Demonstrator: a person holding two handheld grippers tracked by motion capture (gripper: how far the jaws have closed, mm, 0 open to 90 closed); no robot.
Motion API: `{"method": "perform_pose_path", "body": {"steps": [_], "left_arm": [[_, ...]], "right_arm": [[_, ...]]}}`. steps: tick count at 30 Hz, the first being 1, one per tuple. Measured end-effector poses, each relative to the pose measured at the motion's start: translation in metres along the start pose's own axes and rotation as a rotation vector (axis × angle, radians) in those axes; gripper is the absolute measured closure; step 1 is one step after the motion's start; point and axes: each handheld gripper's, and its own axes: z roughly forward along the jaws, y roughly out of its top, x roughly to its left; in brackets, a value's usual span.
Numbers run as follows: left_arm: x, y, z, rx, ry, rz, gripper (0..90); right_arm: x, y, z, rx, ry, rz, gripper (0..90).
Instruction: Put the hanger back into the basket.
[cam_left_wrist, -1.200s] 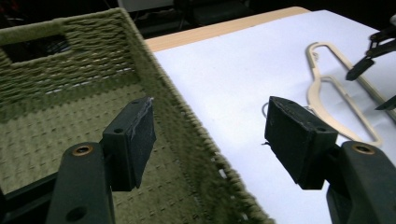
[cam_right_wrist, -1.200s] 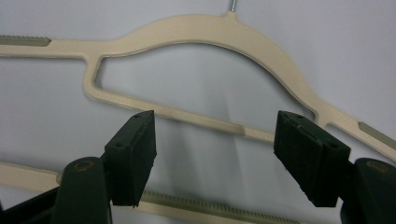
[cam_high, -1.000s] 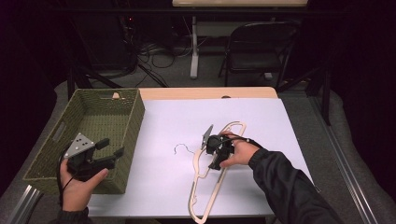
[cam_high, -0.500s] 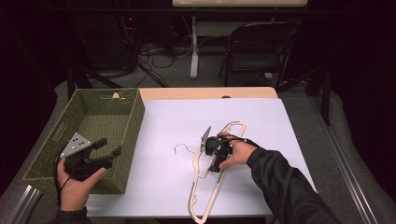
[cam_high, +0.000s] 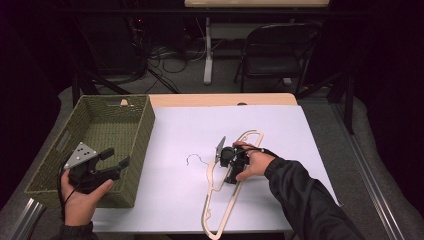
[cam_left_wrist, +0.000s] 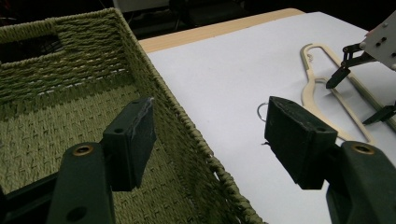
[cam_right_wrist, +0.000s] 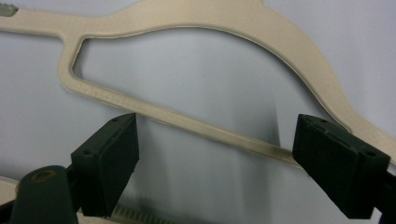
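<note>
Hanger (cam_high: 227, 200) lying flat on white table cover (cam_high: 175, 125), right of centre, wire hook (cam_high: 194, 159) pointing toward basket (cam_high: 142, 130). 2 hangers apparently stacked or nested, beige; exact count hard to confirm from high view.

R gripper (cam_high: 231, 165) low over hanger's neck area, jaws wide apart and just been opening; thin crossbar (cam_right_wrist: 196, 126) running between pads (cam_right_wrist: 112, 158), no pad pressing on it in right gripper view. Nothing held.

L gripper (cam_high: 116, 159) hovering at near right wall of basket, jaws wide, 1 pad (cam_left_wrist: 133, 140) over basket interior, other over table side. Empty.

Handling assessment: hanger judged light, rigid, probably plastic or moulded fibre; smooth finish, so liable to slip or pivot in a narrow pinch. Long lever arm, so grip near 1 end likely to swing. Thin crossbar possibly flexes a little; hook thin wire, poor hold.

Recommended hold: across neck/shoulder junction near hook, where section is thickest and weight approx. balanced; alt. crossbar mid-span. Pads square to flat face, close fully before lift.

Risk: stacked hangers separating or dragging on lift; hook catching basket weave.
</note>
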Motion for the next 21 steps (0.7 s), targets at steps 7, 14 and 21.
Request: {"method": "perform_pose_path", "body": {"steps": [7, 14, 21], "left_arm": [[0.0008, -0.0001, -0.0004, -0.001, 0.001, -0.001, 33.4], [0.0008, -0.0001, -0.0005, -0.001, 0.001, -0.001, 33.5], [0.0015, -0.0003, -0.0016, -0.004, 0.004, -0.003, 33.6]], "right_arm": [[-0.0004, -0.0001, 0.0018, -0.010, -0.017, -0.022, 13.8], [-0.0019, 0.0008, 0.0022, -0.004, -0.003, -0.024, 13.9], [-0.0048, 0.0041, 0.0025, 0.031, 0.001, -0.054, 14.8]]}}
